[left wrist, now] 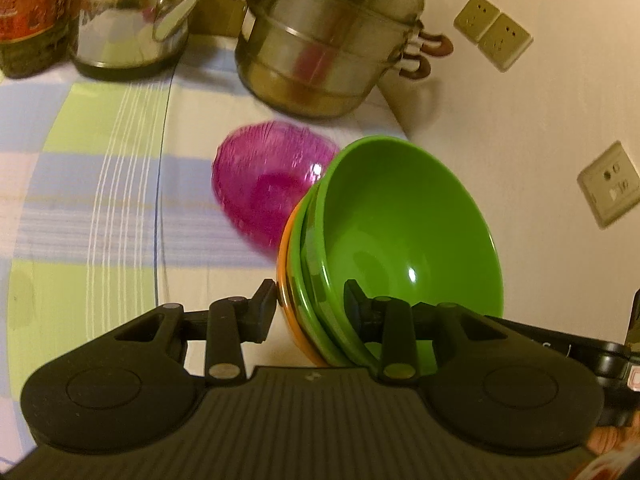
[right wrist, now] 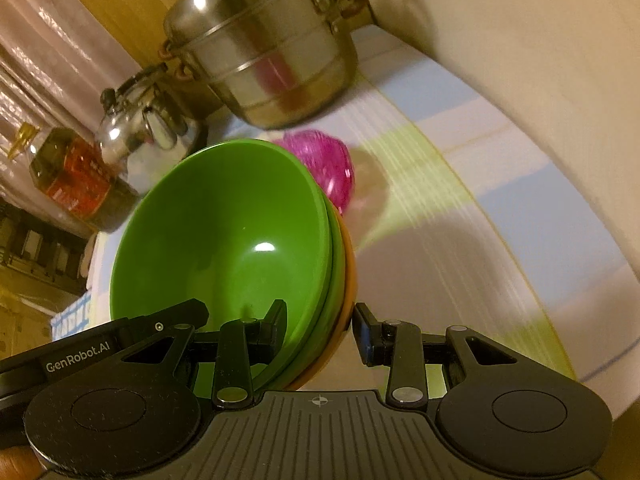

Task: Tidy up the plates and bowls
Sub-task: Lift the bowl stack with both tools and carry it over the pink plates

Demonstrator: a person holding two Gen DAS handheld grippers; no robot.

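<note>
Both tongs pinch the same stack of bowls [left wrist: 400,240], green ones sitting in an orange one. The left gripper [left wrist: 310,304] holds one side of the rims and the right gripper [right wrist: 320,324] holds the other side. The stack is tipped above the checked tablecloth [left wrist: 100,184], just in front of a pink bowl [left wrist: 268,184] and a shiny pot [left wrist: 328,36].

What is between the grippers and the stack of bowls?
Nothing visible. The left gripper and right gripper each straddle the rim of the stack of bowls, one finger inside and one outside. The pink bowl sits beyond.
</note>
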